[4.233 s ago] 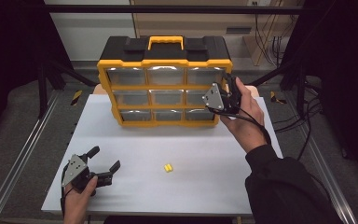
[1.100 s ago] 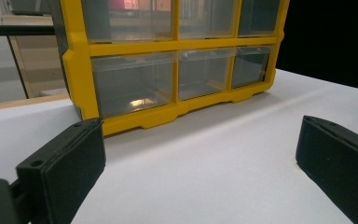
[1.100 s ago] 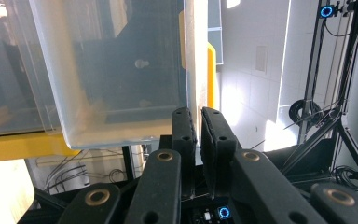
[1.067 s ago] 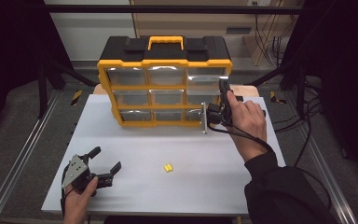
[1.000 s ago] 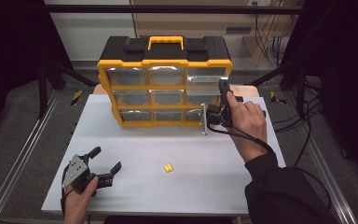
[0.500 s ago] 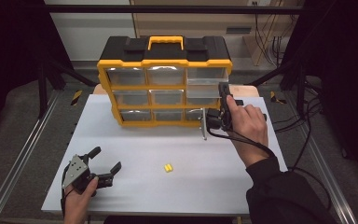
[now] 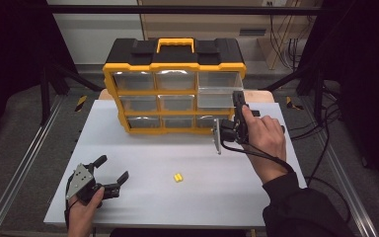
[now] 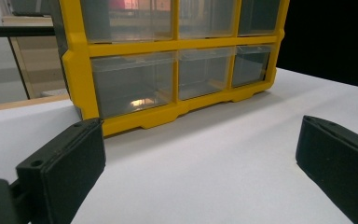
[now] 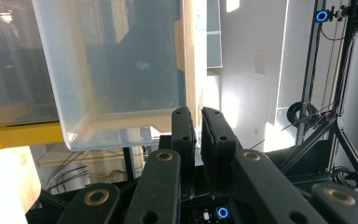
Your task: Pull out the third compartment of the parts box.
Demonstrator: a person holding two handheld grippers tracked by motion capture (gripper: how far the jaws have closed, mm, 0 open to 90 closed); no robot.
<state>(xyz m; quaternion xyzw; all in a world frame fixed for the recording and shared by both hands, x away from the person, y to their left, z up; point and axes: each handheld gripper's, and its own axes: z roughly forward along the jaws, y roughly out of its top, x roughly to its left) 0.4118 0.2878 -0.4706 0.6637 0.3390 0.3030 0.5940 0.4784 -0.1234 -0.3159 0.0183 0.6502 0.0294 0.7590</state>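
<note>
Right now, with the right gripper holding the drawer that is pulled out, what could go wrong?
The right gripper pinches only the thin front wall of the clear drawer, so it could slip off. The drawer already stands well out of the yellow organizer; pulled further, it might come free and drop onto the table.

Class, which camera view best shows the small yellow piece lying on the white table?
The high view: the small yellow piece lies in plain sight on the white table, between both hands. The two gripper views face the drawer cabinet instead.
</note>
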